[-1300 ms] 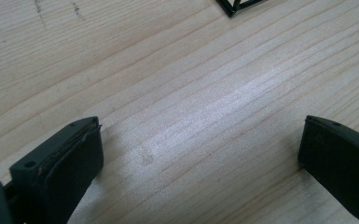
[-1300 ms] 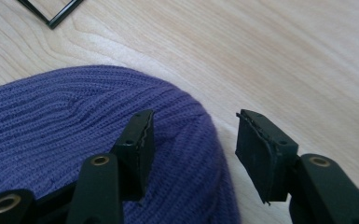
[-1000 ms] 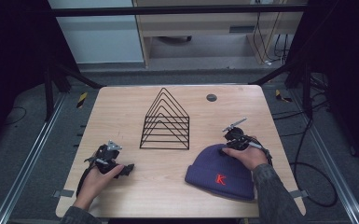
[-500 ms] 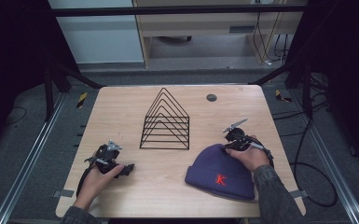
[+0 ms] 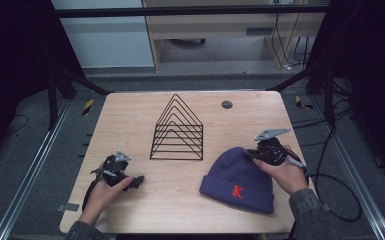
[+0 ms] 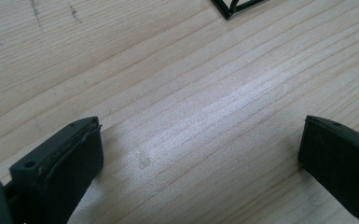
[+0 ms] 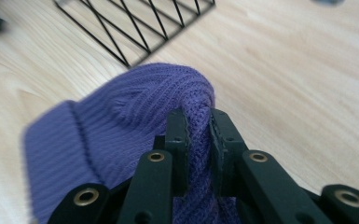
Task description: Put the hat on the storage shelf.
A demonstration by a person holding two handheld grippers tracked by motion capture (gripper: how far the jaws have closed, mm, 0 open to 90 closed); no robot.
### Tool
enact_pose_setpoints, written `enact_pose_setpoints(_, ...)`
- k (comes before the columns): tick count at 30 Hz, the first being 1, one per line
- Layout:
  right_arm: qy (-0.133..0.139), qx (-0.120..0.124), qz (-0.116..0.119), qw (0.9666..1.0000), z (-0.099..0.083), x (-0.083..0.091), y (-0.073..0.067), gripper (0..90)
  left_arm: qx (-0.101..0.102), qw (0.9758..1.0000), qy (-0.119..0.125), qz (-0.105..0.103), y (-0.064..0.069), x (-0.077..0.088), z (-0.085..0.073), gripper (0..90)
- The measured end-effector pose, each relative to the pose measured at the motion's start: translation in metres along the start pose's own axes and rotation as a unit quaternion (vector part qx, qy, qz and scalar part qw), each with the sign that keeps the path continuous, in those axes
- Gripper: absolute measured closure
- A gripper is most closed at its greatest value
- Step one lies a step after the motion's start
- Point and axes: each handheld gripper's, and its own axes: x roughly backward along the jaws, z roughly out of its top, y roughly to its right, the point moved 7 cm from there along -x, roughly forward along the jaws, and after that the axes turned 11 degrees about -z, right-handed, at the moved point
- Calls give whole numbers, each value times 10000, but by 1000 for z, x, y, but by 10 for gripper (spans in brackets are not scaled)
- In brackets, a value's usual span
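The right gripper has just clamped the purple beanie (crown fold) and lifted it beside the wire rack. The left gripper gapes empty. That thin pinch could slip.

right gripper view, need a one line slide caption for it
Right hand-held gripper pinching a fold of the purple knit beanie, with the black wire rack behind on the wooden table.
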Motion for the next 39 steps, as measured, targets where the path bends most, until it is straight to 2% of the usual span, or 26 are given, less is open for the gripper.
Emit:
enact_pose_setpoints(3, 277, -26, 82, 9996, 7, 19, -5, 795, -23, 10000, 3, -11, 0, 0, 0, 0)
enact_pose_setpoints(7, 662, 120, 193, 9975, 20, 43, -14, 795, -129, 9998, -33, -111, 2, 0, 0, 0)
enact_pose_setpoints(12, 993, 328, 220, 9943, 40, 66, -23, 795, -238, 9995, -34, -208, 6, 3, 3, 36)
enact_pose_setpoints(14, 1075, 366, 211, 9933, 47, 69, -24, 795, -316, 9992, 169, -169, 6, 9, 8, 41)
enact_pose_setpoints(16, 1153, 404, 168, 9924, 55, 72, -22, 795, -293, 9985, 411, -196, 9, 16, 15, 42)
enact_pose_setpoints(17, 1204, 413, 142, 9918, 60, 73, -20, 795, -278, 9976, 578, -256, 12, 22, 20, 44)
enact_pose_setpoints(18, 1262, 367, 133, 9912, 66, 75, -18, 795, -307, 9954, 835, -344, 17, 33, 30, 46)
enact_pose_setpoints(19, 1262, 367, 133, 9912, 66, 75, -18, 795, -307, 9954, 835, -344, 17, 33, 30, 53)
enact_pose_setpoints(20, 1373, 313, 124, 9900, 76, 78, -15, 795, -386, 9944, 941, -302, 19, 41, 35, 53)
enact_pose_setpoints(23, 1494, 290, 54, 9883, 93, 82, -11, 795, -442, 9896, 1338, -292, 24, 61, 55, 72)
enact_pose_setpoints(26, 1602, 308, 4, 9866, 112, 86, -7, 795, -565, 9876, 1443, -263, 26, 75, 71, 84)
enact_pose_setpoints(28, 1680, 312, -24, 9853, 126, 89, -4, 795, -554, 9860, 1548, -295, 27, 84, 84, 88)
enact_pose_setpoints(33, 1954, 254, -106, 9803, 157, 101, 0, 795, -622, 9793, 1918, -194, 27, 112, 119, 121)
enact_pose_setpoints(37, 2182, 181, -80, 9757, 179, 108, 2, 794, -704, 9788, 1915, -195, 26, 121, 143, 124)
enact_pose_setpoints(39, 2272, 173, -79, 9737, 189, 109, 3, 794, -663, 9779, 1966, -235, 26, 121, 153, 119)
